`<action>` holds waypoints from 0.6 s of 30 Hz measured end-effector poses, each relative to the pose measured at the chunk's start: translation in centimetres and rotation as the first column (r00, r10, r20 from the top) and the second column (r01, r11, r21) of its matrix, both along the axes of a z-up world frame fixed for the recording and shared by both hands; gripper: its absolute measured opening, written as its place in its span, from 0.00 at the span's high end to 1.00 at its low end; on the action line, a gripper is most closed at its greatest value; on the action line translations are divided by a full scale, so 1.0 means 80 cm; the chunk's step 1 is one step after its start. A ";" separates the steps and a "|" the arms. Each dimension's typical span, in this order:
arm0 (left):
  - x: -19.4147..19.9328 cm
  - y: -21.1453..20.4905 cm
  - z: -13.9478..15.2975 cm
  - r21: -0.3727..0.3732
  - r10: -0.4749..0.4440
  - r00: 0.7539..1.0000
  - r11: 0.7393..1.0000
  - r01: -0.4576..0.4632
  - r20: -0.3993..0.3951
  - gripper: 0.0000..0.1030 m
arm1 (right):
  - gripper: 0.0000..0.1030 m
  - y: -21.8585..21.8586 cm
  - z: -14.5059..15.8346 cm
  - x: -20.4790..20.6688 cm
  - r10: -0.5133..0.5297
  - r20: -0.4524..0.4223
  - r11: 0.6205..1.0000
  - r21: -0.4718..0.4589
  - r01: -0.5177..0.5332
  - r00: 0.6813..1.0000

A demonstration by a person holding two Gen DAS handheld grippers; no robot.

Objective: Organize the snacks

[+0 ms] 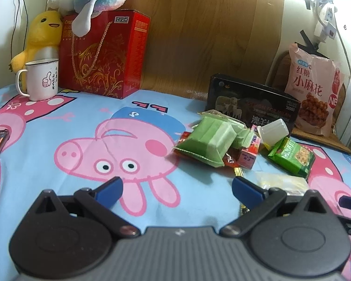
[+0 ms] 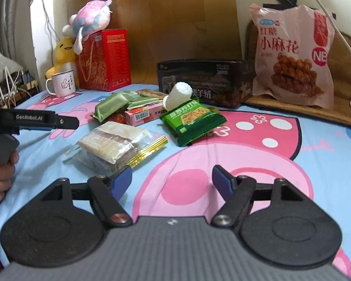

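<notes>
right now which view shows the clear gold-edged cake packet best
The right wrist view: the clear cake packet lies whole, just beyond the left finger. In the left wrist view the packet is pale, blurred and partly hidden behind the right finger.

A bedroom at home.
Cartoon-pig bedsheet (image 1: 46,121), plush duck (image 1: 43,37) against the wooden headboard (image 1: 199,35), mug (image 1: 43,79) beside it.

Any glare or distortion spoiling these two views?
Left wrist view: blown-out glare top right above the pink snack bag, fisheye bends the edges. Right wrist view: evenly lit, snack pile readable, green packet sharp, corners curved and dark.
</notes>
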State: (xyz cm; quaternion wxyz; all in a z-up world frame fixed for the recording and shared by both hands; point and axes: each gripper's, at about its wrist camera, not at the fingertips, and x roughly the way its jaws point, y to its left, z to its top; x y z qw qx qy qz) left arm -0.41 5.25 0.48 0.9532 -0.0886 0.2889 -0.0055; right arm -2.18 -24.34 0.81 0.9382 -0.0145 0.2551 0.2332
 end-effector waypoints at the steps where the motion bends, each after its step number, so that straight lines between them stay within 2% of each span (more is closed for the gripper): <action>1: 0.000 0.000 0.000 0.001 0.002 1.000 1.000 -0.002 -0.001 0.00 | 0.24 -0.002 -0.001 0.001 -0.008 -0.009 1.000 0.010 0.008 1.000; 7: 0.001 -0.001 0.000 0.003 0.006 1.000 1.000 -0.006 -0.003 0.00 | 0.22 -0.013 -0.004 0.007 -0.039 -0.043 0.997 0.061 0.042 0.998; 18: 0.000 -0.001 -0.001 0.003 0.007 1.000 1.000 -0.007 -0.004 0.00 | 0.21 -0.016 -0.005 0.009 -0.047 -0.051 0.997 0.063 0.050 0.998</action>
